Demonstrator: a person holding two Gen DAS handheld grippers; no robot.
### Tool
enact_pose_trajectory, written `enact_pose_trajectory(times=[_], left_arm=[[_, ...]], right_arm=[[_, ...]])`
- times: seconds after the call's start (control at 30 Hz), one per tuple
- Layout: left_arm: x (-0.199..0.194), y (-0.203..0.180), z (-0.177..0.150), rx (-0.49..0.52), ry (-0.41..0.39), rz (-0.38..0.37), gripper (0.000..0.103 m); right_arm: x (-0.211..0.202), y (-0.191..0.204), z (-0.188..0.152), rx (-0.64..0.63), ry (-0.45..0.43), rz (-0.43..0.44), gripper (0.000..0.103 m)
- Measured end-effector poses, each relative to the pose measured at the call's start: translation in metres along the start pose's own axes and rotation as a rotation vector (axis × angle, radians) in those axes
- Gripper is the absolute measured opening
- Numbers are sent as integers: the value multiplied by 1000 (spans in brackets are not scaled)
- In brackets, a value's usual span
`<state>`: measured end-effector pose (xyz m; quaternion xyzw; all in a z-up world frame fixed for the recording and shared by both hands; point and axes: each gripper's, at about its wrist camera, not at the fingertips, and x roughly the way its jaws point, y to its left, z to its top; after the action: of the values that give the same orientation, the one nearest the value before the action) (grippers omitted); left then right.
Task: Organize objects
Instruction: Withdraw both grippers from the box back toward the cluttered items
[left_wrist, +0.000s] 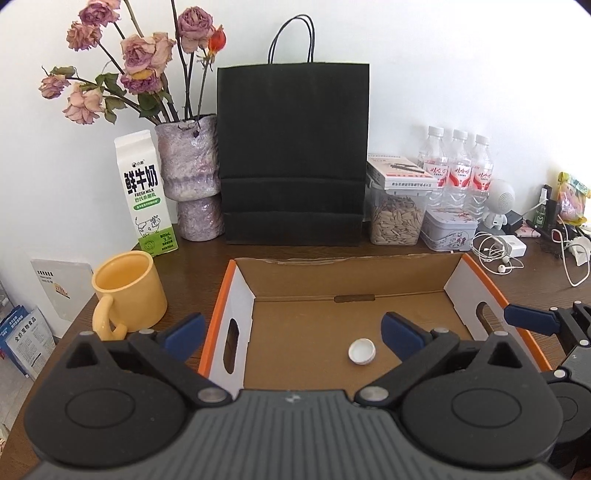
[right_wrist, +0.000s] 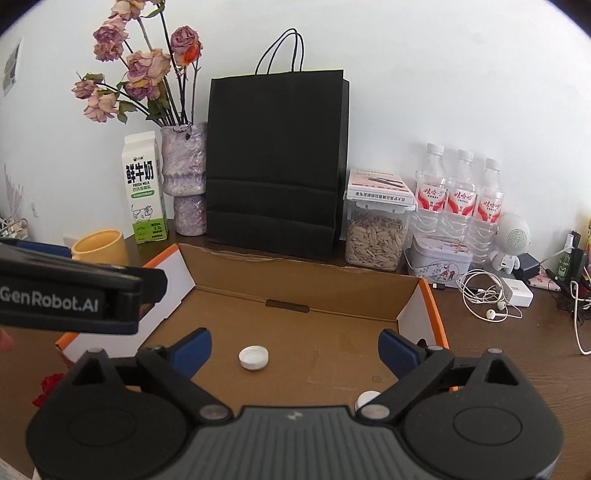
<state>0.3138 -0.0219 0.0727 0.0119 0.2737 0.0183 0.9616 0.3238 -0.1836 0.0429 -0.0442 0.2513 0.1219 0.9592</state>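
Observation:
An open cardboard box (left_wrist: 369, 273) with orange edges lies on the dark wooden table. A white bottle cap (left_wrist: 362, 351) rests open side up on the box floor. My left gripper (left_wrist: 293, 332) hangs open over the box's left part, nothing between its blue pads; its left pad is outside the left wall, its right pad just right of the cap. My right gripper (right_wrist: 295, 350) is open and empty above the box floor, with the same cap (right_wrist: 253, 357) lying ahead of its left pad. A second white cap (right_wrist: 367, 398) peeks out beneath the right gripper's linkage, mostly hidden.
A yellow mug (left_wrist: 127, 291) stands left of the box, with a milk carton (left_wrist: 146, 195) and a vase of dried roses (left_wrist: 192, 177) behind it. A black paper bag (left_wrist: 293, 155), a seed jar (left_wrist: 397, 214), a tin (left_wrist: 448, 229), water bottles (left_wrist: 460, 170) and earphone cables (left_wrist: 498, 254) line the back.

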Motion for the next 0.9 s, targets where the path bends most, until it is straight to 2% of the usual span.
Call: enact_pose_trajectory(times=[0.4,0.9], left_arm=[[-69,4,-13,1,-44,-6,103],[-133,14,-51,-6,-54,6,103]], right_arm=[[-75,9,-1,-12,-74,-13,99],[-150,15,-39,5,-89,-16,102]])
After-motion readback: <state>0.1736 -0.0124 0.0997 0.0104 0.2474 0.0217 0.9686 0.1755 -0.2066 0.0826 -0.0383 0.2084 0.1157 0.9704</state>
